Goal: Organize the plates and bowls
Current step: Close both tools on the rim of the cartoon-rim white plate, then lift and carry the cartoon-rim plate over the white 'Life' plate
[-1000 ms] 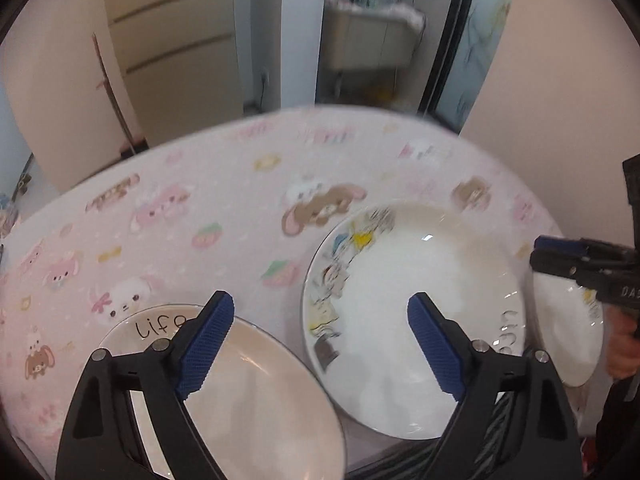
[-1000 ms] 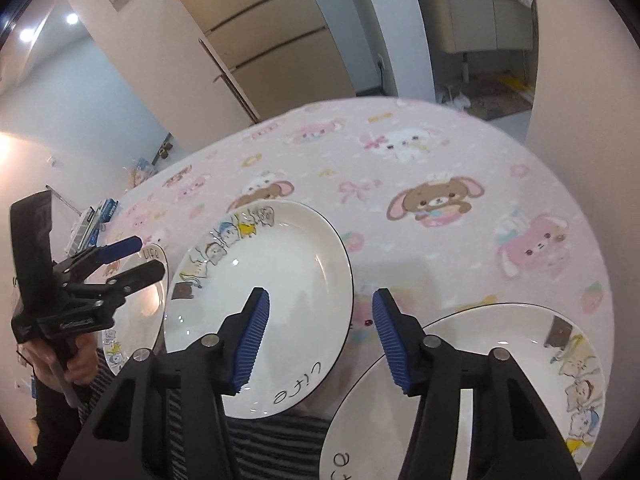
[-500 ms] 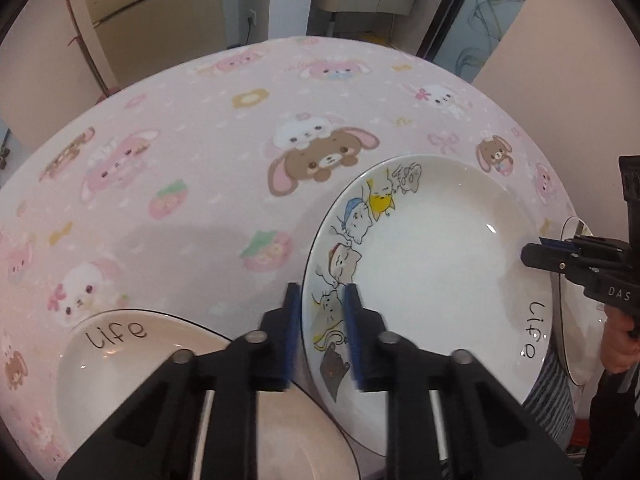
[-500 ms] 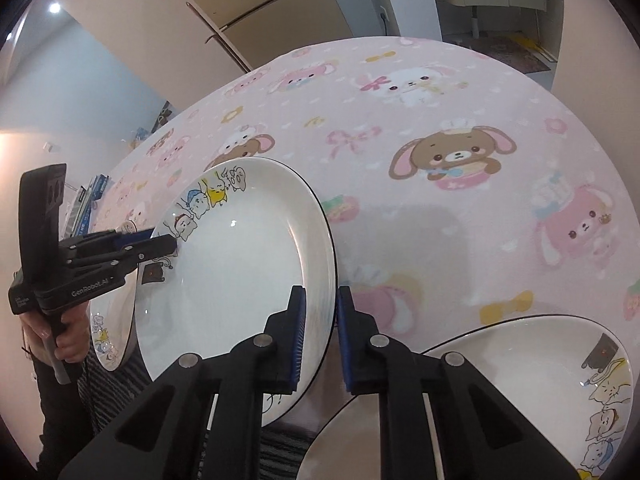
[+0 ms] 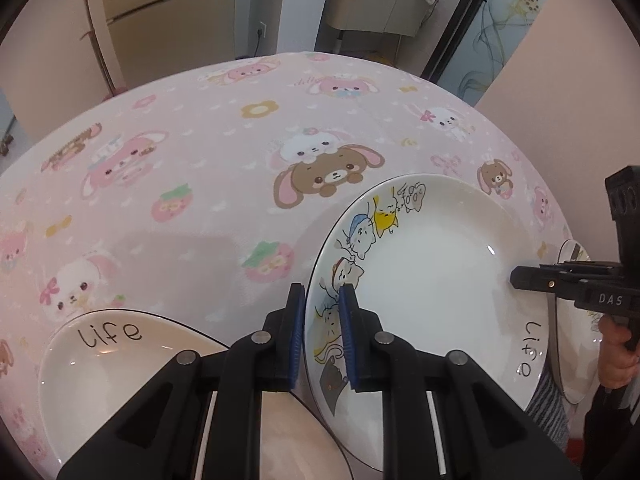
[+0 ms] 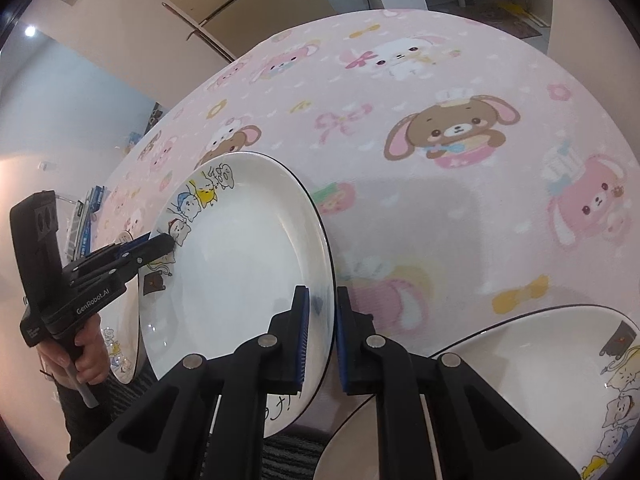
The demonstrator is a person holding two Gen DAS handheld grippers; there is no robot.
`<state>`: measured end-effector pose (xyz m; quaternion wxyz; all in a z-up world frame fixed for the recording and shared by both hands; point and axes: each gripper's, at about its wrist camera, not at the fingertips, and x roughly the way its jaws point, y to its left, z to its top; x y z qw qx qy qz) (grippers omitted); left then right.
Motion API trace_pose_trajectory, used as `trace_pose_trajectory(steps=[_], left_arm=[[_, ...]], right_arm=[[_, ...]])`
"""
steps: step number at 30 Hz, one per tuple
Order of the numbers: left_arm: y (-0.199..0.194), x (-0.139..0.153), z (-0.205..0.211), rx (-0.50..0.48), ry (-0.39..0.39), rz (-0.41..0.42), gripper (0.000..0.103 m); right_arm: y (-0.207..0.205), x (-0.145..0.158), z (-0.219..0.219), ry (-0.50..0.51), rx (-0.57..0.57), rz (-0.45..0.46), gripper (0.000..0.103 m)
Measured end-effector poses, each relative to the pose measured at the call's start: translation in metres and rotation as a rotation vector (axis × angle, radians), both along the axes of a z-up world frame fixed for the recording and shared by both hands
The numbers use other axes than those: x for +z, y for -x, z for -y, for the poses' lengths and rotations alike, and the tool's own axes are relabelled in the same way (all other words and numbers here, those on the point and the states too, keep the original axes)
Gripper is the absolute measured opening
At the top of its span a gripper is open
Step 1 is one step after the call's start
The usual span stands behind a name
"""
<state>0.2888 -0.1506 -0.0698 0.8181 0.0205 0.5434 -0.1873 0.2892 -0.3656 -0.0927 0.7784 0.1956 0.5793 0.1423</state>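
Observation:
A white plate with cat drawings and the word "life" (image 5: 432, 280) is held above the pink cartoon tablecloth (image 5: 200, 160). My left gripper (image 5: 322, 332) is shut on its left rim by the cat drawings. My right gripper (image 6: 320, 332) is shut on its opposite rim; the same plate shows in the right wrist view (image 6: 248, 264). A second "life" plate (image 5: 120, 360) lies under my left gripper. A third plate (image 6: 540, 380) lies at the right of the right wrist view.
The right gripper's body (image 5: 580, 288) shows at the right edge of the left wrist view, with the third plate (image 5: 576, 320) behind it. The left gripper's body (image 6: 80, 276) shows at the left of the right wrist view. The table's far half holds nothing.
Both grippers went from open to shut on opposite rims of the middle plate. The plate now looks lifted a little and tilted off the table.

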Motion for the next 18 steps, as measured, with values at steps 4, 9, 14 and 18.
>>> trace_pose_trajectory(steps=[4,9,14,18], left_arm=[[0.002,0.008,0.005,0.01,-0.04,0.024,0.016],[0.004,0.024,0.005,0.015,-0.037,0.052,0.016],[0.01,0.038,-0.001,0.02,-0.009,0.055,0.016],[0.015,0.048,-0.009,0.02,0.032,0.038,0.016]], right_arm=[[-0.001,0.008,0.004,-0.023,-0.014,0.007,0.013],[0.004,0.026,0.003,-0.007,-0.018,0.044,0.013],[0.014,0.035,0.01,-0.09,-0.026,0.032,0.014],[0.028,0.045,0.013,-0.165,-0.02,0.07,0.017]])
